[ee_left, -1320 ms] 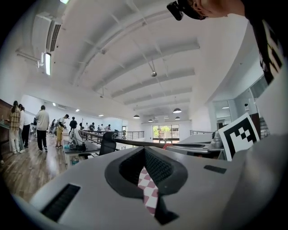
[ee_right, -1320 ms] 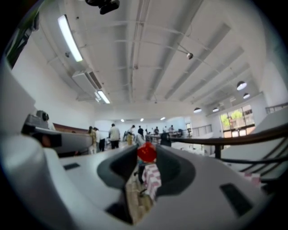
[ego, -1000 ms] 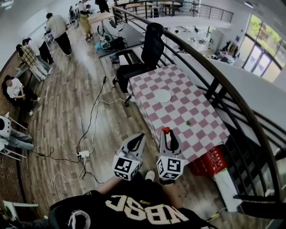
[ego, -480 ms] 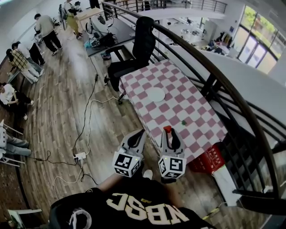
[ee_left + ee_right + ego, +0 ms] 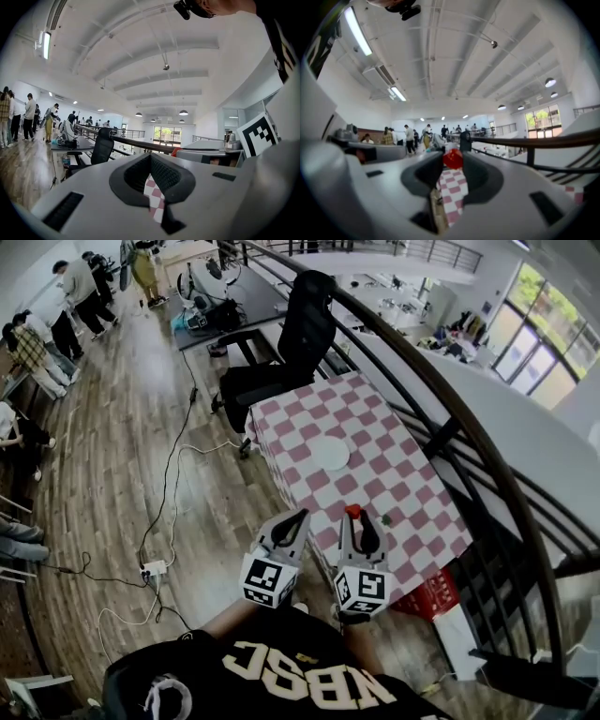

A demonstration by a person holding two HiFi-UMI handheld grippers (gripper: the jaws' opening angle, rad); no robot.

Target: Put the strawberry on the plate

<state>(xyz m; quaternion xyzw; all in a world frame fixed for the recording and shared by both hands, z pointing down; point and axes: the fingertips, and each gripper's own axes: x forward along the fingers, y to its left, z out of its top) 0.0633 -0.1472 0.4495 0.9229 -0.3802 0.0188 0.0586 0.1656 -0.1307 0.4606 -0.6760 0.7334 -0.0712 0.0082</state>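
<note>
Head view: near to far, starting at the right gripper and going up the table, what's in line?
right gripper → strawberry held at its tips → white plate on the checkered table → black office chair at the far end

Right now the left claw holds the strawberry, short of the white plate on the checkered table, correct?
No. The right claw holds the strawberry, not the left claw, as the right gripper view shows. The white plate lies ahead on the checkered table.
</note>
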